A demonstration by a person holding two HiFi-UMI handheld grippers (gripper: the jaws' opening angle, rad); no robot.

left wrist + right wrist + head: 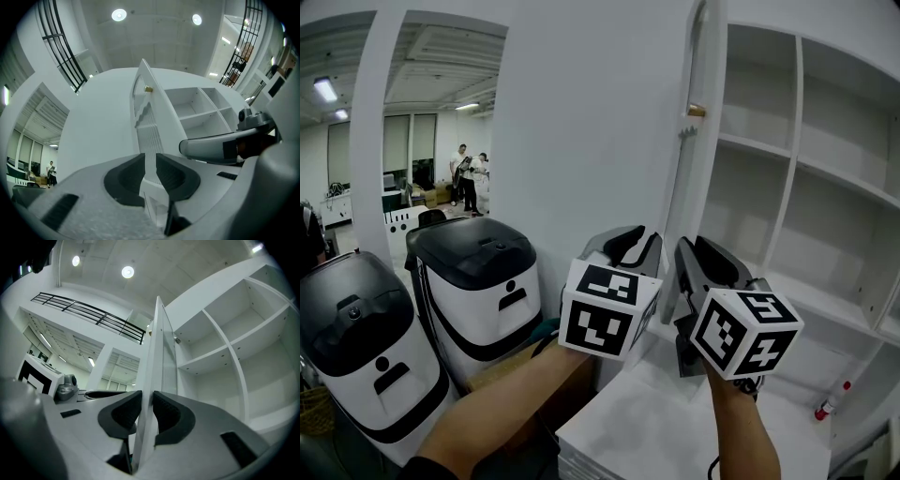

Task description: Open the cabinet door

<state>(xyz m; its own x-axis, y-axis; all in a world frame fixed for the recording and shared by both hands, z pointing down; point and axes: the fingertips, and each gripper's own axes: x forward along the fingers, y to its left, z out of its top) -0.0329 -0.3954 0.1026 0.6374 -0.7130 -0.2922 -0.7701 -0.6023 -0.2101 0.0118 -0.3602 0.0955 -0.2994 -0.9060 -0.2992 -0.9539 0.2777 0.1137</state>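
Observation:
The white cabinet door (600,141) stands swung out, its thin edge (701,187) toward me and a small brass fitting (697,111) near the top of it. Behind it the cabinet's bare white shelves (806,169) are exposed. My left gripper (633,246) and my right gripper (698,258) sit side by side at the door's lower edge. In the left gripper view the door (150,122) runs up between the dark pads of the left gripper (150,161), which close on it. The right gripper (146,401) likewise pinches the door's edge (157,348).
Two white machines with black lids (478,281) (356,347) stand on the floor at the left. A white ledge (647,422) lies below my hands. A small red-capped item (830,405) rests low inside the cabinet. People (469,173) stand far off in the background room.

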